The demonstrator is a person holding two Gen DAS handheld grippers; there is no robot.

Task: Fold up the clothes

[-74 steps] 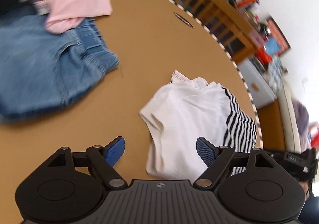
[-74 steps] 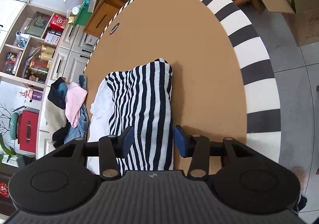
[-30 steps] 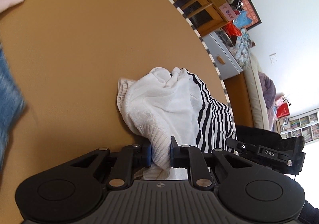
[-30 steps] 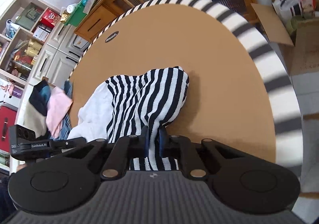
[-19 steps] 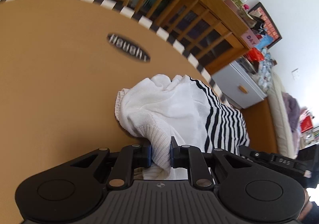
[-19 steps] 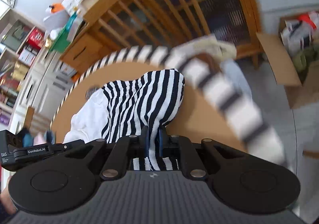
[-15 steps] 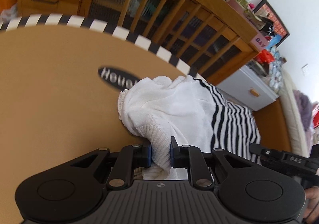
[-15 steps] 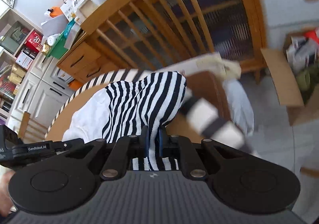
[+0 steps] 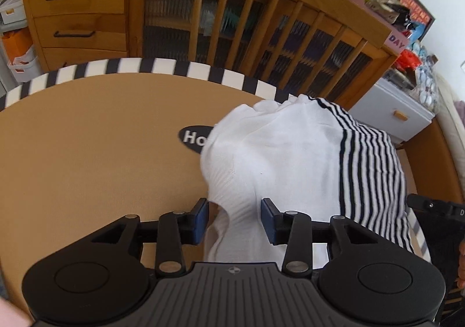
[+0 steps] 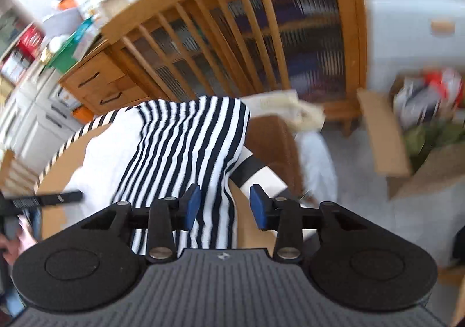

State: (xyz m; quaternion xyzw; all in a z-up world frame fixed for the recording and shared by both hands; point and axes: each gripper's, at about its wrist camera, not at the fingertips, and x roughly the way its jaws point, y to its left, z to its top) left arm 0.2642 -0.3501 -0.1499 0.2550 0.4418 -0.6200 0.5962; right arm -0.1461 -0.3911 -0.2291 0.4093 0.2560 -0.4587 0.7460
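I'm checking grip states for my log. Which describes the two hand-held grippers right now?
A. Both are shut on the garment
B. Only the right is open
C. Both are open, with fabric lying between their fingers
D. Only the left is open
C: the left hand-held gripper and the right hand-held gripper both show their blue pads spread apart, with the white and striped garment lying loose between them.

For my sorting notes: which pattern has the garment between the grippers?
The garment is part plain white, part black-and-white stripes; the right wrist view shows the stripes best.
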